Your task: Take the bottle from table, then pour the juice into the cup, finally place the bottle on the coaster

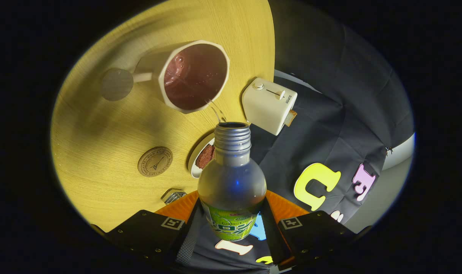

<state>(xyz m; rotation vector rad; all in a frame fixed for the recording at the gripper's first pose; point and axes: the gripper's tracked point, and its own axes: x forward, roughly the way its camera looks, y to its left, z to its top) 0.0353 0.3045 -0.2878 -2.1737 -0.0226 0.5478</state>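
Note:
My gripper (231,224) is shut on a clear plastic bottle (231,179) with a green label, held between the two fingers and tipped forward. Its open threaded mouth points toward a white faceted cup (185,74) just ahead. A thin stream of juice (215,108) runs from the bottle's mouth over the cup's rim. The cup holds dark reddish juice with a few bubbles. A round cork coaster (155,161) lies bare on the wooden table (101,125), to the left of the bottle and nearer to me than the cup.
A white toaster (268,104) with a slice of bread stands right of the cup near the table's edge. A small white plate (197,160) with a brown piece of cake sits behind the bottle. A small metal object (173,195) lies near the left finger.

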